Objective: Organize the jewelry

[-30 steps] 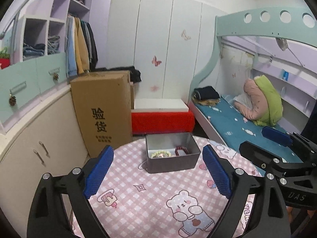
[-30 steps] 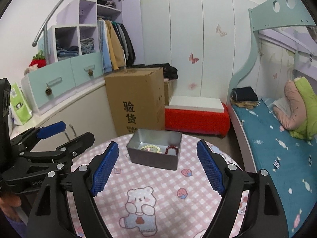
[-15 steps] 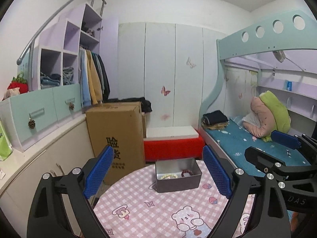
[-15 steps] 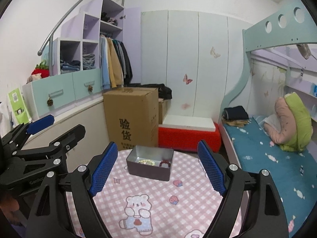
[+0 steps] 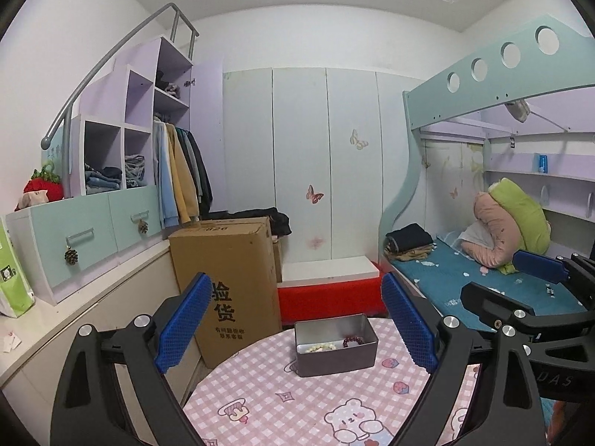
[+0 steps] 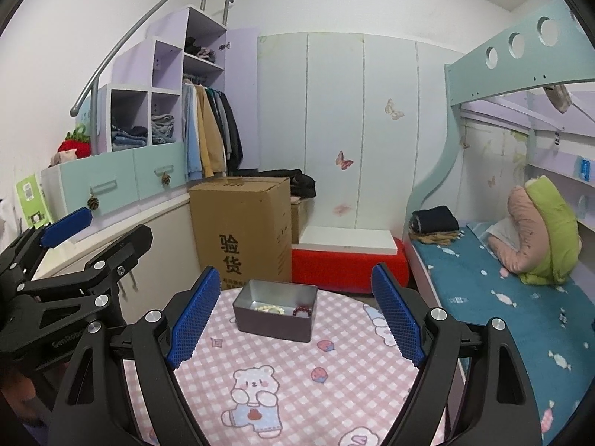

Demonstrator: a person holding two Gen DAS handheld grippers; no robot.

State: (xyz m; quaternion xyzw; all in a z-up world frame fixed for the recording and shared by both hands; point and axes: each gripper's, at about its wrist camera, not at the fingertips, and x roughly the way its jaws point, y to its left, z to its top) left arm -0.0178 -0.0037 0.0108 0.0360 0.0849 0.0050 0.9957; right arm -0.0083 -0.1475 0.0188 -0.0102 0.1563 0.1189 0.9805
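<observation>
A grey metal tin (image 5: 336, 349) stands open on the far part of a round table with a pink checked cloth (image 5: 282, 405). Inside lie a pale bead bracelet (image 5: 319, 346) and a dark red bead bracelet (image 5: 353, 341). My left gripper (image 5: 295, 325) is open and empty, held well above and short of the tin. My right gripper (image 6: 293, 314) is open and empty too, likewise raised. In the right wrist view the tin (image 6: 273, 321) holds the pale bracelet (image 6: 268, 309) and the red bracelet (image 6: 302, 311). Each gripper shows at the edge of the other's view.
A tall cardboard box (image 5: 227, 282) stands just behind the table on the left. A red bench with a white top (image 5: 329, 290) is behind the tin. A bunk bed (image 5: 483, 282) runs along the right, cupboards (image 5: 93, 297) along the left.
Both grippers have risen and drawn back from the tin, so the table and tin sit lower and smaller in both views. Both stay open and empty.
</observation>
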